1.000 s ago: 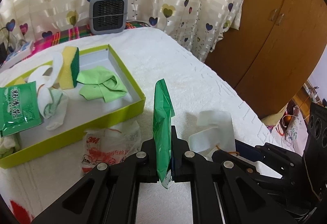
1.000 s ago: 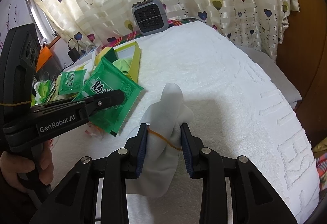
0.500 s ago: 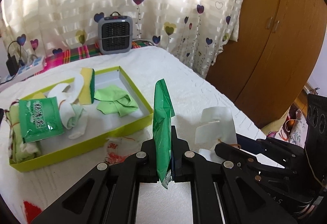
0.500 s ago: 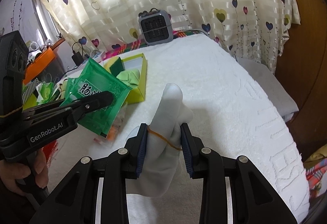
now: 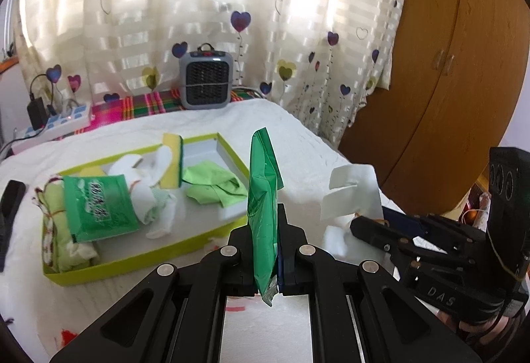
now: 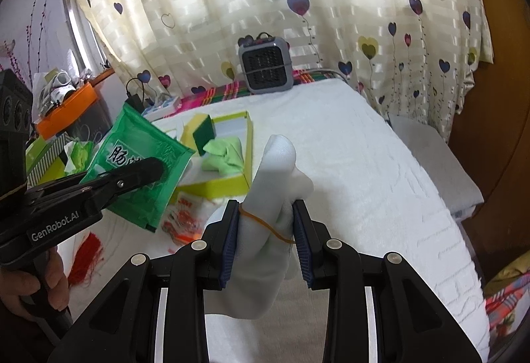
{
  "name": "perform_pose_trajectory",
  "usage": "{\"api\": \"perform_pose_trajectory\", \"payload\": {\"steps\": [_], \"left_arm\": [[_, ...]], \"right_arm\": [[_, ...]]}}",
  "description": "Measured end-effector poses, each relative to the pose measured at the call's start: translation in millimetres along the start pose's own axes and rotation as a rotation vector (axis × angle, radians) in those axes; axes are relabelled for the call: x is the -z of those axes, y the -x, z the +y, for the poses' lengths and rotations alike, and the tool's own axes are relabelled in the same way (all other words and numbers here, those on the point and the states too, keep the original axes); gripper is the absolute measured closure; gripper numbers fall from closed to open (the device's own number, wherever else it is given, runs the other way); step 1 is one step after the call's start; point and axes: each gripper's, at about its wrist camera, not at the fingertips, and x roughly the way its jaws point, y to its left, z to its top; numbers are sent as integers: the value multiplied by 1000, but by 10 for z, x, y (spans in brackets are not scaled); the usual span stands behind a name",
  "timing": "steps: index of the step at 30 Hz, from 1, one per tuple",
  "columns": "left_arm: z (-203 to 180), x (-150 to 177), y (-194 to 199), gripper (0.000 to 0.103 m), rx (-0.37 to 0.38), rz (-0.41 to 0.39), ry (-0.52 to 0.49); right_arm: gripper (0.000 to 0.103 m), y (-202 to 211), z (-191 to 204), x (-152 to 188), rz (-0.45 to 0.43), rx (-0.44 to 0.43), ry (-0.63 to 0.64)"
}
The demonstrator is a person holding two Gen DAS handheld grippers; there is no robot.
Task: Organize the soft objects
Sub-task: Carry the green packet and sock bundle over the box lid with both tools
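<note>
My left gripper (image 5: 267, 258) had its jaws pinched nearly together on the lower edge of a green foil packet (image 5: 263, 197), which stood upright and edge-on above them. My right gripper (image 6: 265, 230) had its jaws partly open but pressed against both sides of a white cloth bundle (image 6: 270, 197) bound with a thin orange rubber band (image 6: 265, 225); the bundle's rounded top rose above the jaws and its loose end hung below. Both items were held off the white bedspread (image 6: 381, 181). Behind the packet lay a lime-green tray (image 5: 139, 258) on the bed, holding a second green packet (image 5: 99, 207), a yellow-and-green sponge (image 5: 172, 164), a folded light-green cloth (image 5: 213, 185) and white socks (image 5: 155, 197). A 3M-printed plastic bag (image 6: 185, 217) lay on the bedspread just beside the tray. A small grey heater (image 5: 205, 81) stood at the curtain (image 5: 165, 15).
</note>
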Motion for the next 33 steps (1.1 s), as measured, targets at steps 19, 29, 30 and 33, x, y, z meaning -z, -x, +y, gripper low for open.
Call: {"api": "perform_pose_trajectory", "payload": {"steps": [19,29,30,33], "left_arm": [[822,-242,-154,96,-98,8,128],[1050,-175,-442,96,-142,68,154],[1059,-168,-465,96,-143,73,153],[1080,-149,-518,96,-157,81,151]], "right_arm": [[70,-468,292,-551,4,-62,93],[70,-912,394,-694,64,-68,149],[70,-946,408,-700,69,-68,155],[70,-1052,451,-719,86,-70,177]]}}
